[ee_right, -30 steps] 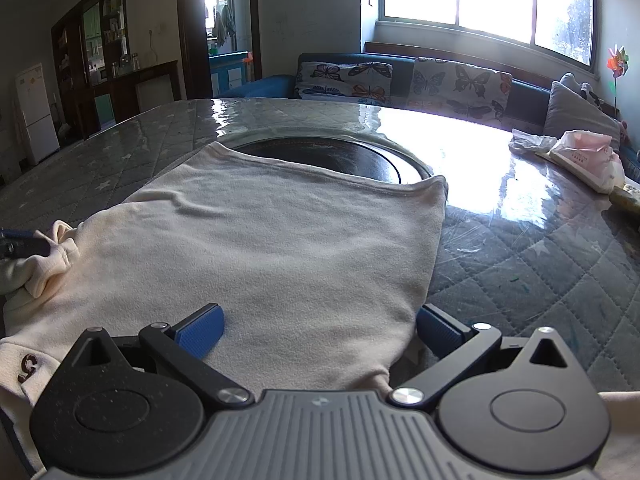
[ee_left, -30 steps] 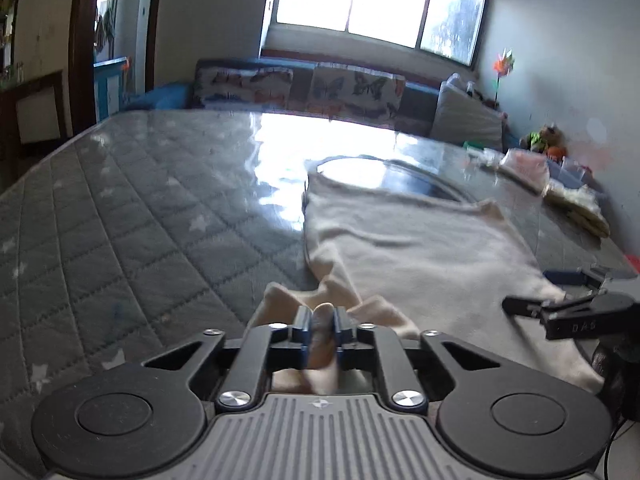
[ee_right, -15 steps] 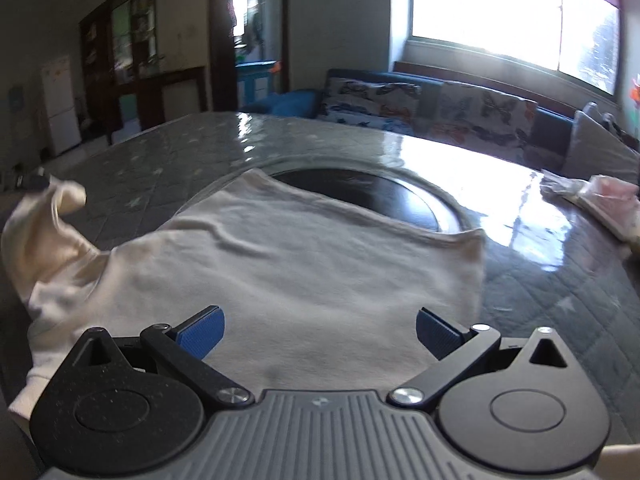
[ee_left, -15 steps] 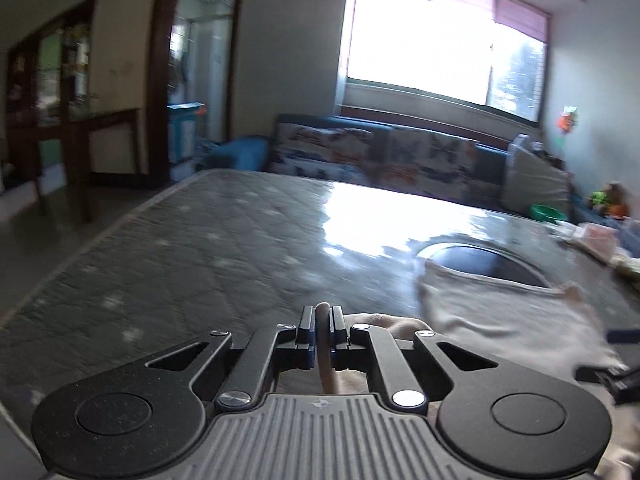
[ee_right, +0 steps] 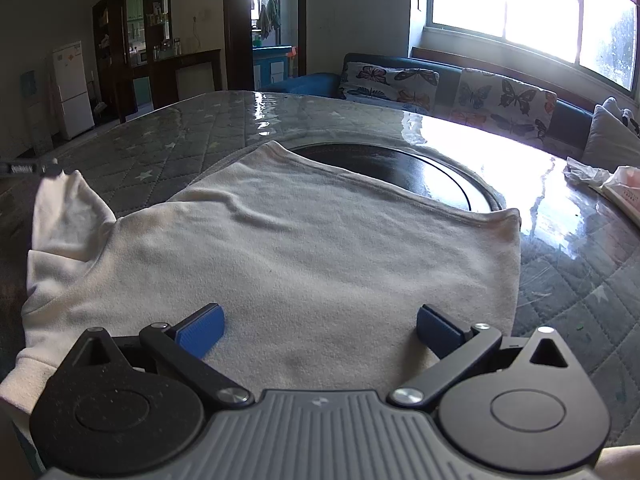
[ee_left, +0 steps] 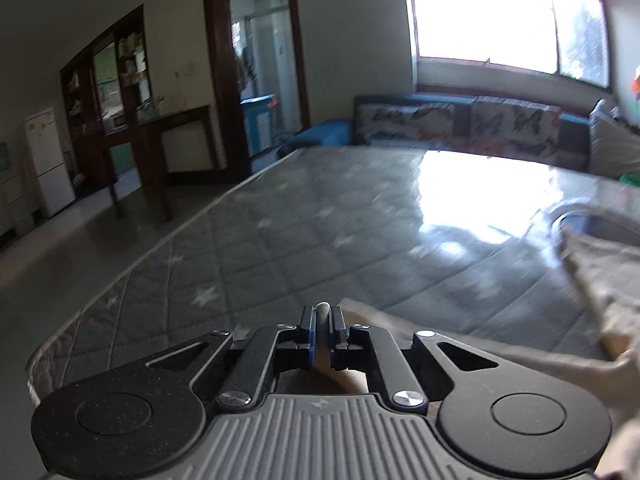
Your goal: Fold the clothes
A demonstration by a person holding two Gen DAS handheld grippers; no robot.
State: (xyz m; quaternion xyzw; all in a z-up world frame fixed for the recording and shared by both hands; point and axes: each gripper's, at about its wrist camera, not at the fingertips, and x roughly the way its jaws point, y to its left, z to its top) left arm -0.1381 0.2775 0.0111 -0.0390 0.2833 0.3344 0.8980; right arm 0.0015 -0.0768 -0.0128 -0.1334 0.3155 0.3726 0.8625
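Sunlit living room: I see a bright window (ee_right: pixel 520 8), a sofa with butterfly cushions (ee_right: pixel 448 88) under it, a dark doorway (ee_left: pixel 256 64) and a white fridge (ee_right: pixel 74 88) at the far left. Quilted grey table cover (ee_left: pixel 320 240), printed with pale stars and glossy where the window reflects, fills the working surface; a dark round inset (ee_right: pixel 404 168) sits in its middle.

Left gripper (ee_left: pixel 320 320): I read its jaws as pressed together, pinching a thin fold of the cream garment (ee_right: pixel 320 264). A small nub of cloth shows above the pads, and more cloth trails from below the jaws off to their right, where the body of the garment lies blurred at the frame edge. Ahead of these jaws there is only bare cover.

Right gripper (ee_right: pixel 320 326): I see its jaws spread wide, both blue pads (ee_right: pixel 202 330) clear of each other, with nothing pinched. The garment lies flat directly ahead of and beneath these jaws. Its far hem crosses the near rim of the round inset. To the left of the jaws, one sleeve (ee_right: pixel 68 216) is lifted off the cover and stands as a peak; its tip meets the left gripper's fingertips, visible at the frame's left edge. I cannot tell from this view how much cloth is caught there.

Well to the right of the right jaws, a pale bundle (ee_right: pixel 616 184) rests on the cover.
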